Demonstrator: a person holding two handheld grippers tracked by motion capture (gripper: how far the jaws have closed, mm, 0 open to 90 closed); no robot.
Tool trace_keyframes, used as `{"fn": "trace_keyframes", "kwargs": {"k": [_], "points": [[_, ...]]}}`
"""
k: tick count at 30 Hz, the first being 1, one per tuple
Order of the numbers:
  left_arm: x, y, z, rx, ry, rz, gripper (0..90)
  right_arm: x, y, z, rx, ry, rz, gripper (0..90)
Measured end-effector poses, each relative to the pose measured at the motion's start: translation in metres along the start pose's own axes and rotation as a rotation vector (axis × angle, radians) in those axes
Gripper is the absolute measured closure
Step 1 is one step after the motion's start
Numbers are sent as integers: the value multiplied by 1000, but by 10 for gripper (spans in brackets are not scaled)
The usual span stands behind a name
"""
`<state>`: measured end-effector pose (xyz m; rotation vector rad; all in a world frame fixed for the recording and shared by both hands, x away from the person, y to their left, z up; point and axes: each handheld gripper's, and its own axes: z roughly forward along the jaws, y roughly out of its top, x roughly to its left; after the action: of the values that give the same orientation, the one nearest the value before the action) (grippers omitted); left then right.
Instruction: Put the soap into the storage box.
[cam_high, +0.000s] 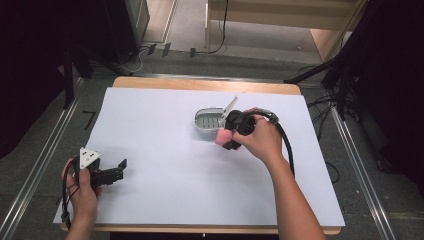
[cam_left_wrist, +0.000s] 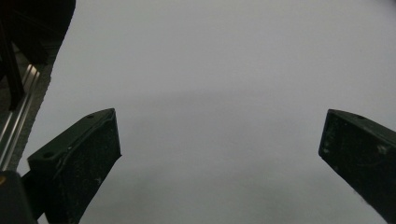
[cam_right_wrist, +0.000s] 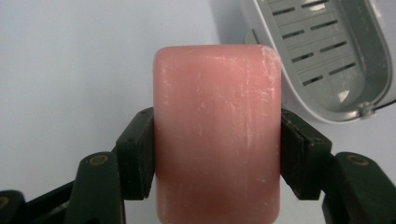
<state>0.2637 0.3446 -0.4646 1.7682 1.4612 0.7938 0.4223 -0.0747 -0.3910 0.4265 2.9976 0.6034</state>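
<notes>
White sheet (cam_high: 165, 200) covers wooden table (cam_high: 200, 84); perhaps cables (cam_high: 145, 51) behind.

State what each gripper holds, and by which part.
Right gripper: pink soap bar, clamped across its two long sides. Left gripper: open, holding nothing.

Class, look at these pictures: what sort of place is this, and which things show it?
Probably a recording lab: a white-covered table, metal rails and cables on a carpeted floor. The right gripper holds a pink soap bar beside a soap dish.
</notes>
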Motion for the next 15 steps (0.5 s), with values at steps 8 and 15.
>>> {"fn": "trace_keyframes", "kwargs": {"k": [8, 15], "points": [[0, 0, 0, 1, -2, -1, 0, -4, 12, -2, 0, -3, -22, 381], [0, 0, 0, 2, -2, -2, 0, -10, 23, -3, -6, -1, -40, 381]]}}
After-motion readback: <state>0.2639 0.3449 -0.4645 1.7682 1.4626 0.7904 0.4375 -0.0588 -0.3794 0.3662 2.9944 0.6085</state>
